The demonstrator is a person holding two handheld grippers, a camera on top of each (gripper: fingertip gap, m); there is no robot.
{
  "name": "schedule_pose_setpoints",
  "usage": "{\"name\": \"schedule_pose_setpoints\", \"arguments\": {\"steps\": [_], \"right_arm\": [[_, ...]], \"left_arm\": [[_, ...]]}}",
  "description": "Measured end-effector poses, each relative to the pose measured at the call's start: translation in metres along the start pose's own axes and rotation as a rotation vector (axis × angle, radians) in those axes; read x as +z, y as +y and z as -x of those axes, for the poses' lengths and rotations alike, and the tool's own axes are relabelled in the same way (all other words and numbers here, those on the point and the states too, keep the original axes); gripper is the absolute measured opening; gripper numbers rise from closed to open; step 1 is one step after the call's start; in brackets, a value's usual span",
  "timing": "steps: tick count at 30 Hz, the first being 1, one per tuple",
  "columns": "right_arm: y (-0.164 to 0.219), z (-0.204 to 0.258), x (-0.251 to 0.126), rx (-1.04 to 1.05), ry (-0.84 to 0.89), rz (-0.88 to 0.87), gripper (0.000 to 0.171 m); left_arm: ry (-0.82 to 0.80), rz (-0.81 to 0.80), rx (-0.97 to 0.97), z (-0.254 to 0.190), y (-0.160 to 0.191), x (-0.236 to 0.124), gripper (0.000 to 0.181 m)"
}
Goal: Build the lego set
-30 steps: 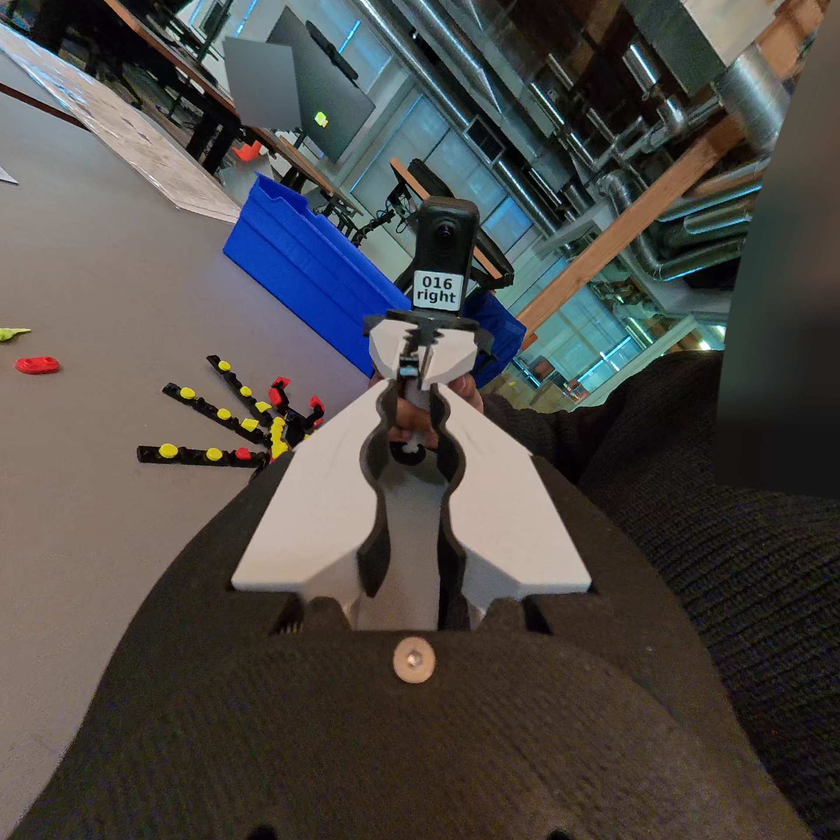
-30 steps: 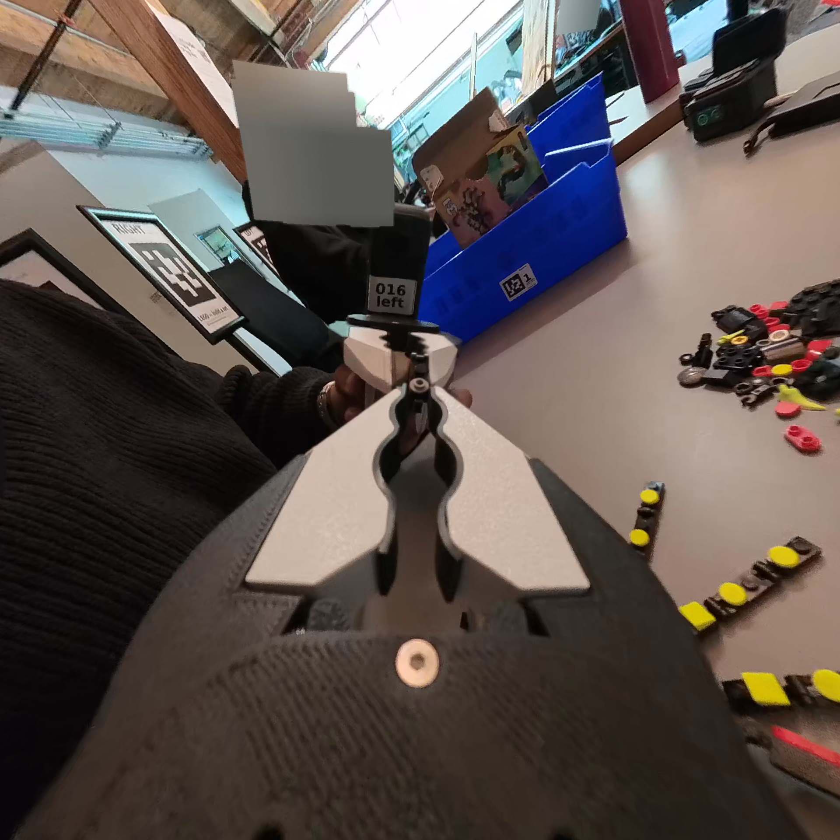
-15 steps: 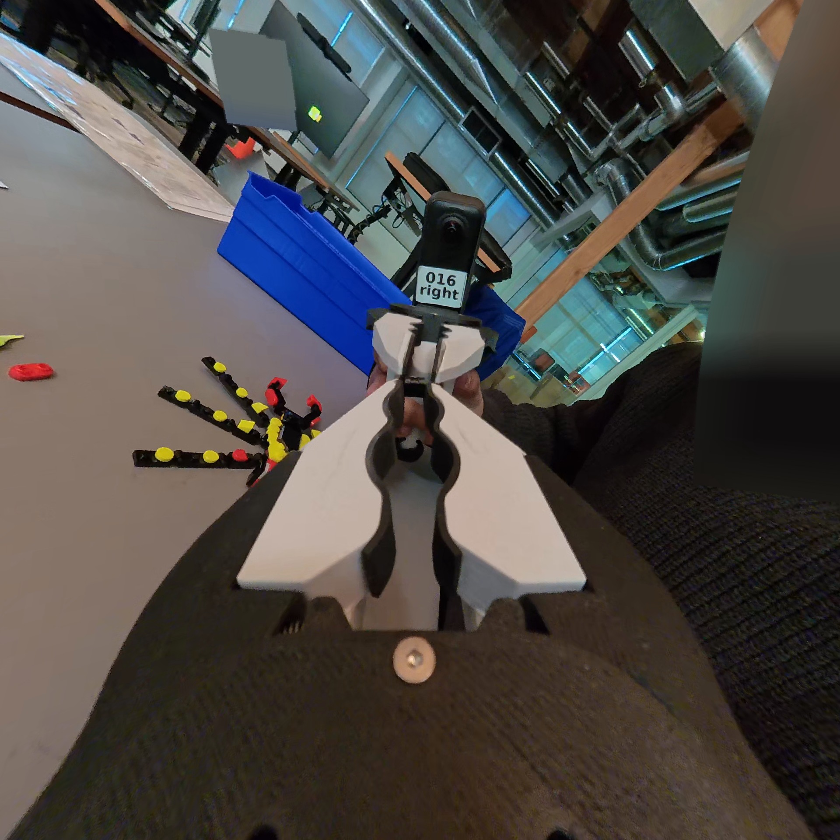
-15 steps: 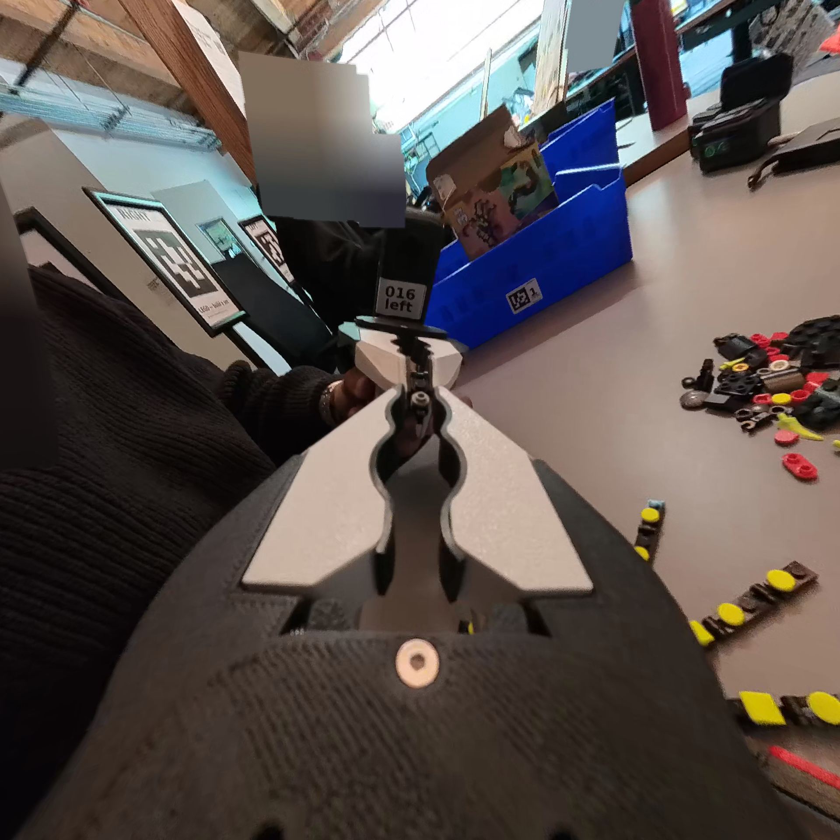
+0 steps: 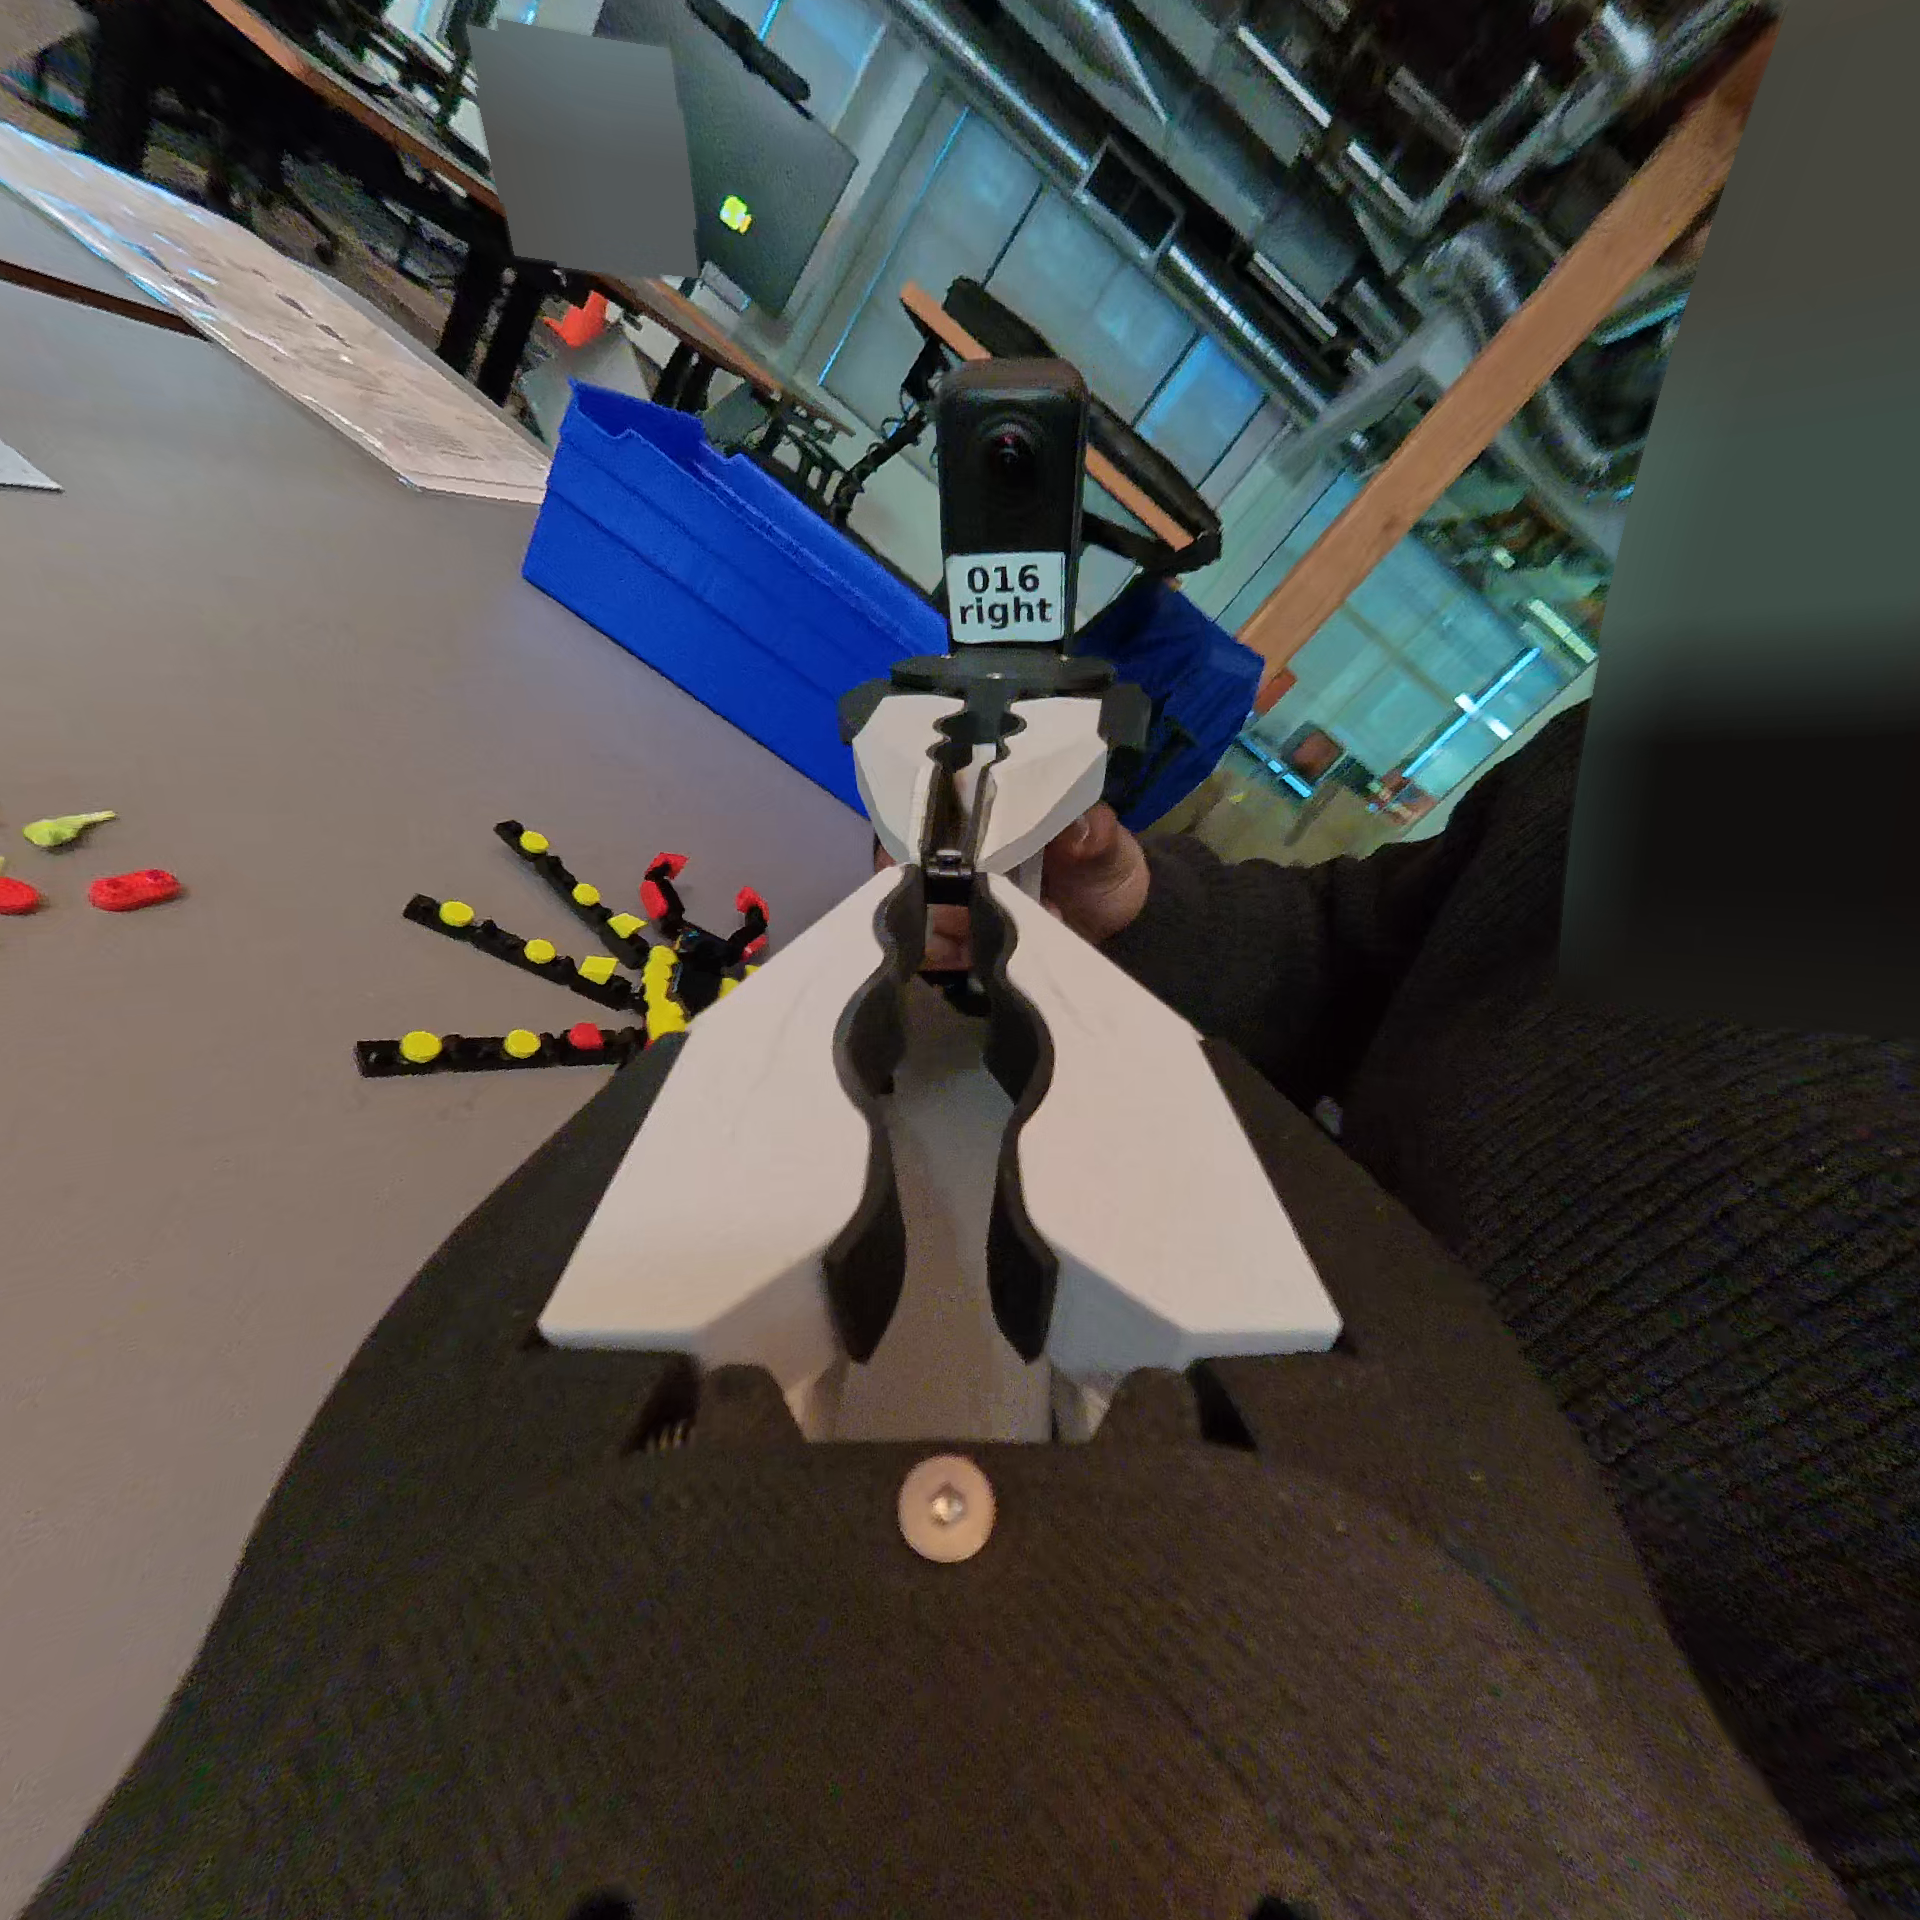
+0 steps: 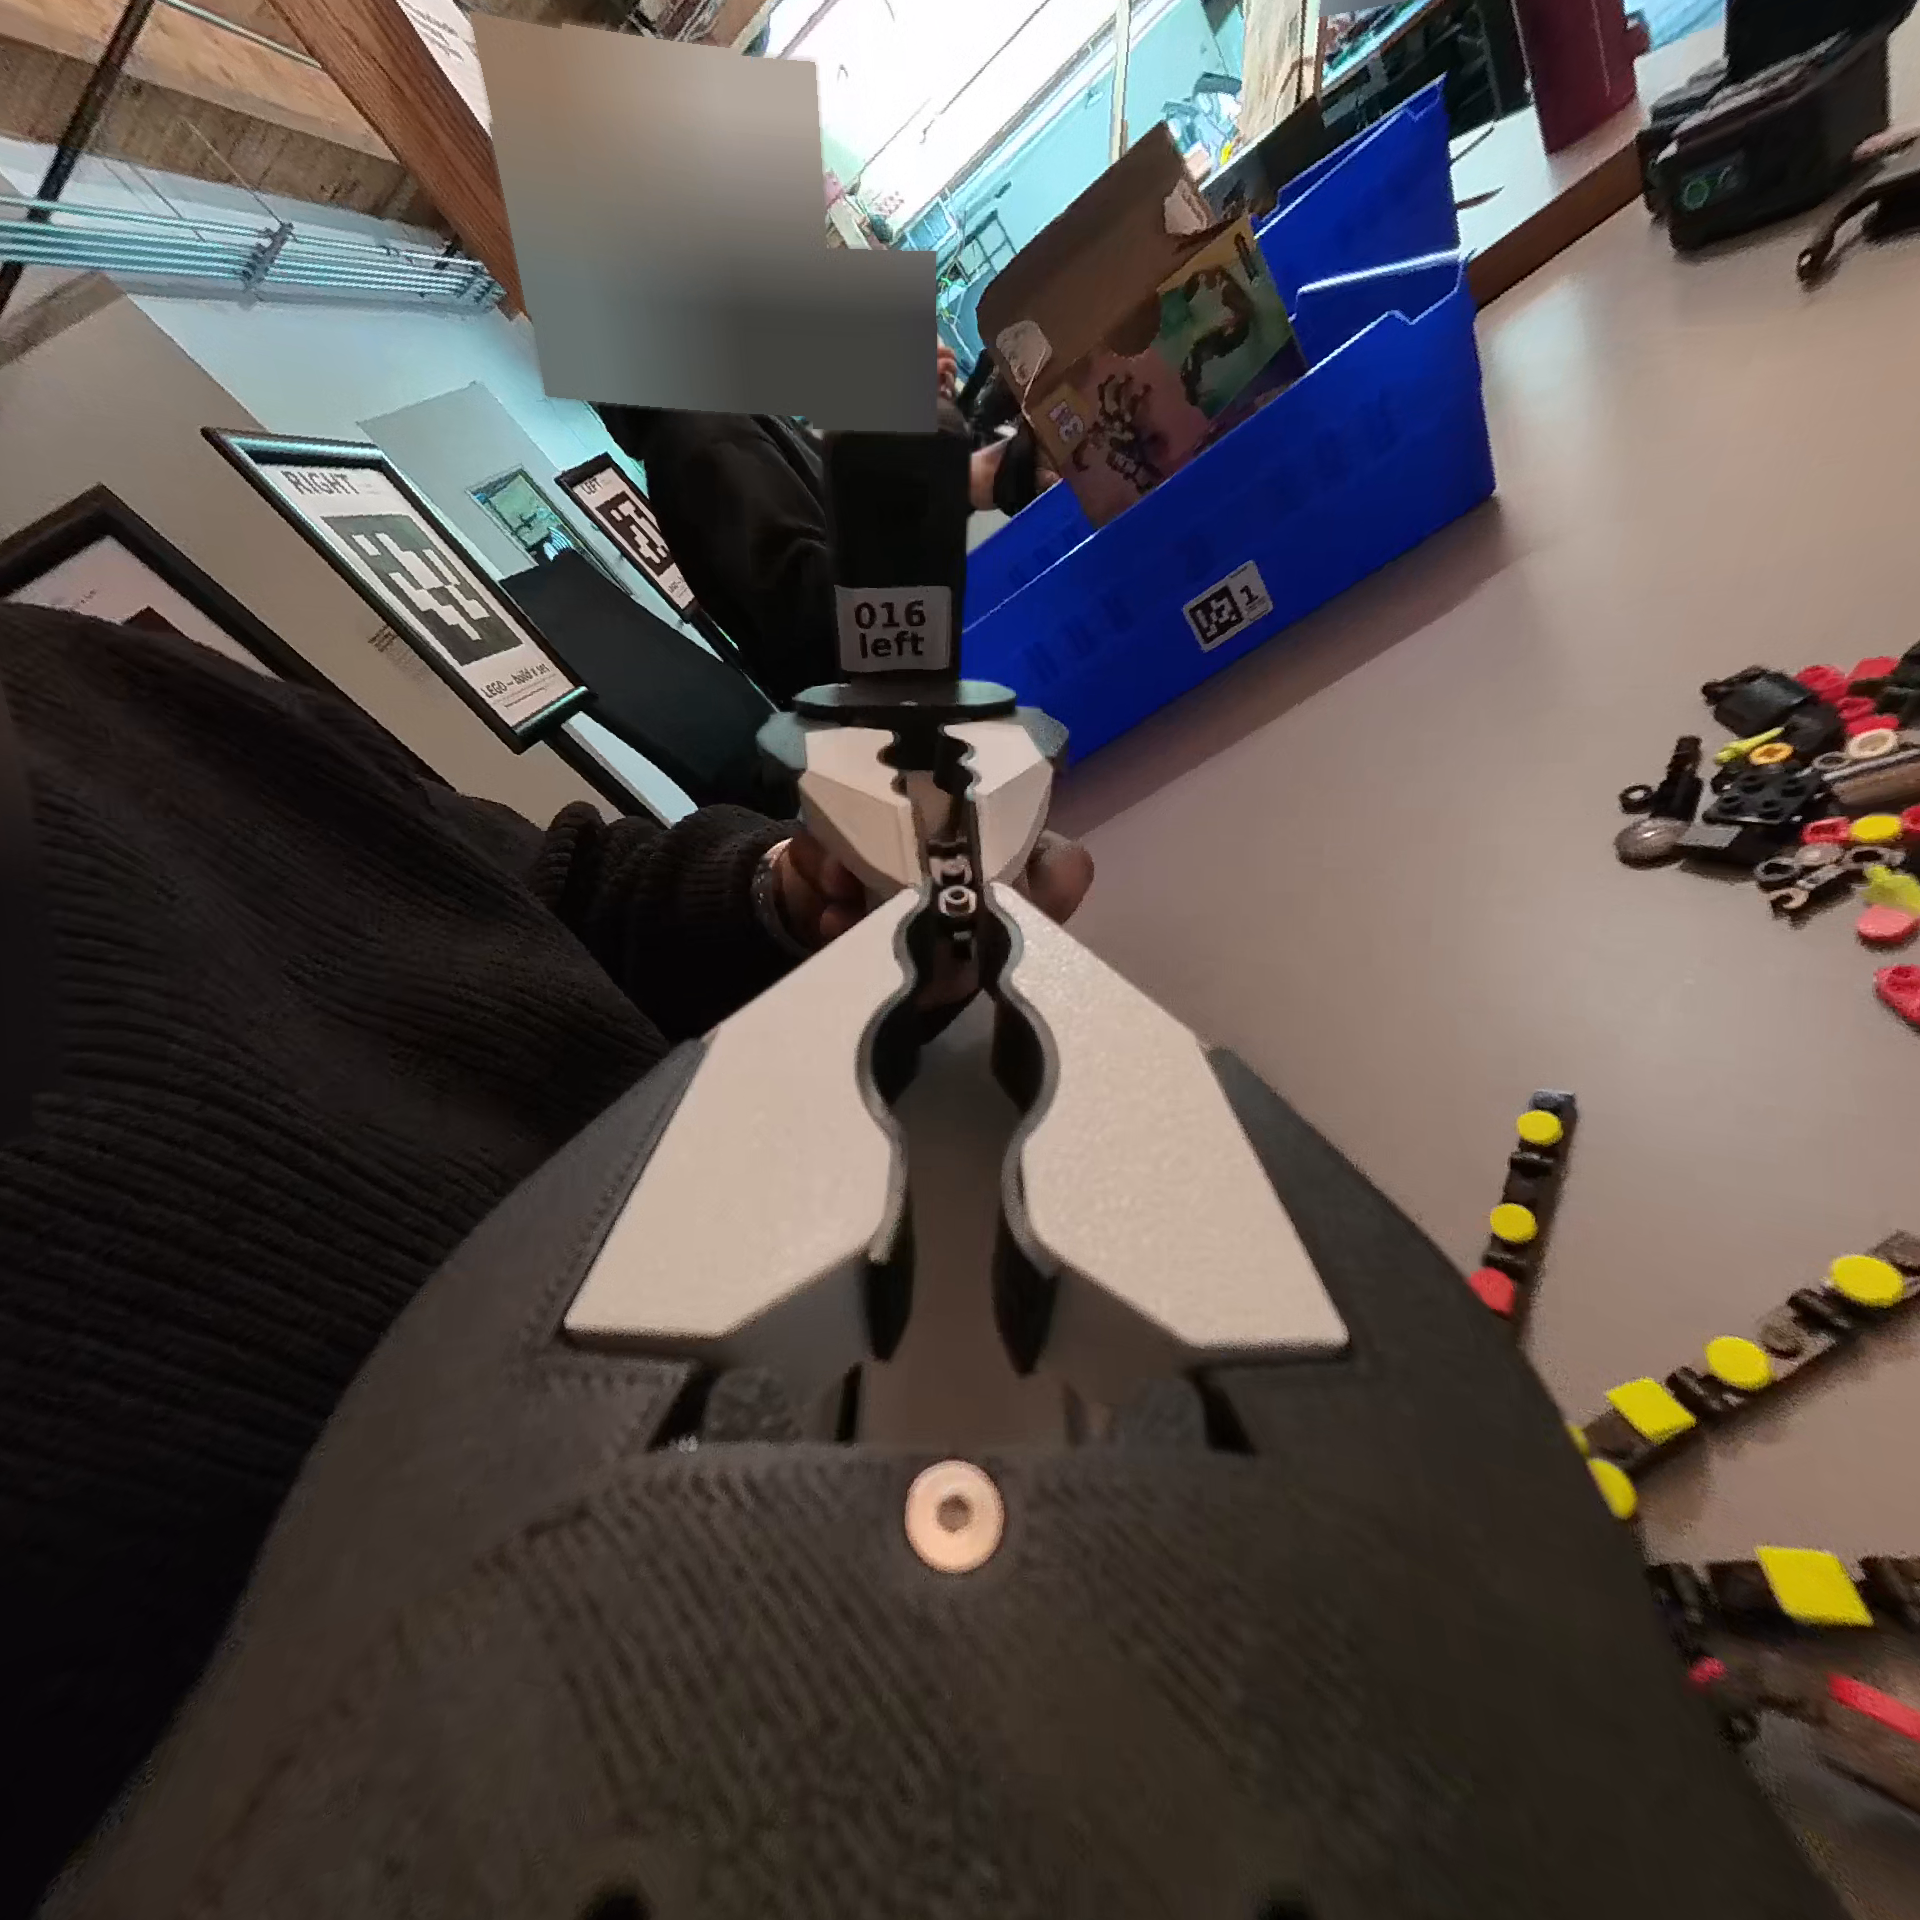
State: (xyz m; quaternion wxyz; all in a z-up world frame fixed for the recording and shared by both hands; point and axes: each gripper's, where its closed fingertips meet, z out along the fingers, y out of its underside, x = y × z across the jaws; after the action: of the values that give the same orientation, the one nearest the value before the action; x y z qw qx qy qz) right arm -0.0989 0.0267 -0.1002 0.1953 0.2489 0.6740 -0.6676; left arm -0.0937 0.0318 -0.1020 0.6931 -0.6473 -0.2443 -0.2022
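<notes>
Above table, grippers (image 5: 943, 883) tip-to-tip, level.

Your left gripper (image 5: 945, 896) and right gripper (image 6: 952, 920) meet tip to tip above the grey table (image 5: 260, 675). Each pinches the same small dark piece (image 5: 948, 864), which shows a pale round stud in the right wrist view. Black strips with yellow studs (image 5: 499, 1044) lie on the table nearby.

Small dark piece (image 5: 943, 871) pinched between both grippers' tips: too tiny to identify. Black-and-yellow strips (image 6: 1725, 1382) run off the right edge, nearest ones blurred, partly behind the gripper body.
</notes>
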Motion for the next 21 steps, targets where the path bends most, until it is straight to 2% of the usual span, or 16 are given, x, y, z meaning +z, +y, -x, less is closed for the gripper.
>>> {"name": "schedule_pose_setpoints", "arguments": {"steps": [9,10,12,13,15,17,19,21], "right_arm": [[-0.002,-0.008,0.0,0.149,0.009,-0.061,0.005],[-0.01,-0.011,-0.003,0.172,0.013,-0.119,0.006],[-0.037,-0.02,-0.022,0.24,0.005,-0.259,0.005],[-0.041,-0.03,-0.031,0.232,0.047,-0.279,0.005],[-0.039,-0.049,-0.047,0.2,0.151,-0.268,0.005],[-0.039,-0.061,-0.056,0.178,0.215,-0.252,0.005],[-0.033,-0.075,-0.056,0.055,0.315,-0.145,0.006],[-0.022,-0.099,-0.051,-0.115,0.451,0.042,0.006]], "left_arm": [[-0.104,0.08,0.111,0.007,0.005,0.001,0.008],[-0.085,0.113,0.12,0.004,0.01,0.003,0.007],[-0.066,0.35,0.222,-0.005,0.06,0.018,0.008],[-0.053,0.381,0.271,-0.014,0.07,0.026,0.008],[-0.02,0.324,0.286,-0.032,0.057,0.035,0.008],[-0.053,0.284,0.278,-0.023,0.048,0.03,0.008],[-0.097,0.26,0.215,-0.002,0.046,0.021,0.008],[-0.103,0.159,0.097,0.01,0.028,0.013,0.007]]}}
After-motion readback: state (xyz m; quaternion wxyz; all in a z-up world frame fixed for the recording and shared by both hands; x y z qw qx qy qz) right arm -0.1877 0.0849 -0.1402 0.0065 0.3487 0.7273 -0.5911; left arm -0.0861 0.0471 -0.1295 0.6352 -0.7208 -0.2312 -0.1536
